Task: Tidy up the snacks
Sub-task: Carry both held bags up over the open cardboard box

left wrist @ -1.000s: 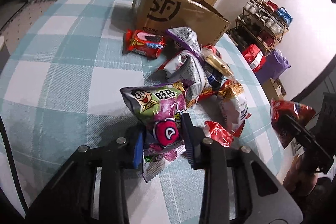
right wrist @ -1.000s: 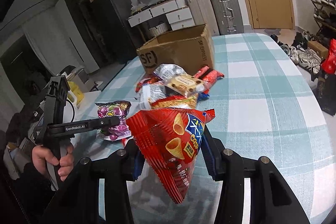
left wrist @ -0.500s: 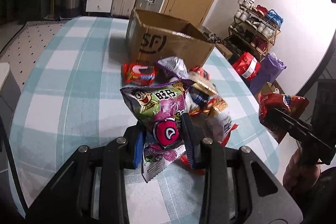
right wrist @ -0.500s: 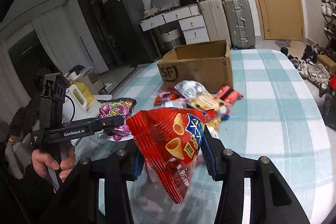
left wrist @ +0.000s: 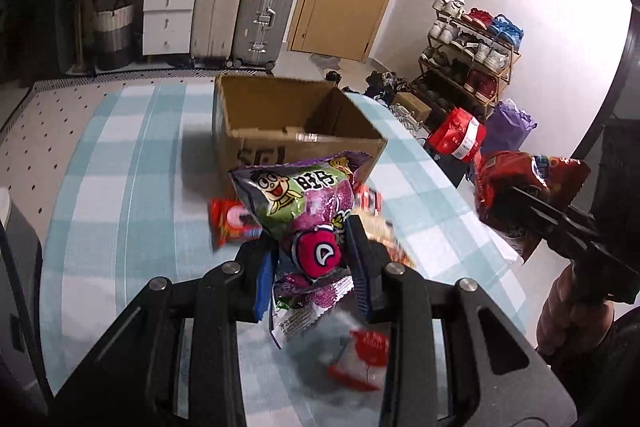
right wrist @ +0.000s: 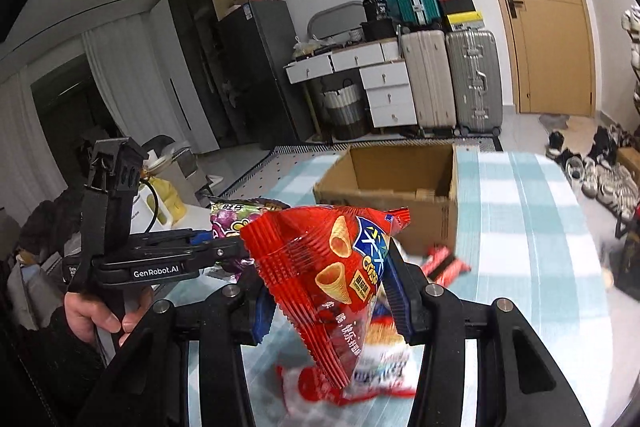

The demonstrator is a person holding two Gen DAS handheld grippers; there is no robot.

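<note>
My left gripper is shut on a purple candy bag with a cartoon face, held up above the checked table. My right gripper is shut on a red bag of corn-cone crisps, also lifted clear. Each view shows the other gripper: the red bag at the right of the left wrist view, the purple bag at the left of the right wrist view. An open brown cardboard box stands ahead on the table, and I see nothing inside it. More snack packets lie blurred below.
The table wears a teal and white checked cloth. A person's hand grips the left tool's handle. Suitcases, white drawers, a door and a shoe rack stand beyond the table, with shoes on the floor.
Both grippers have risen with their bags, so the table and snack pile have dropped lower in view and the box's open inside now shows.
</note>
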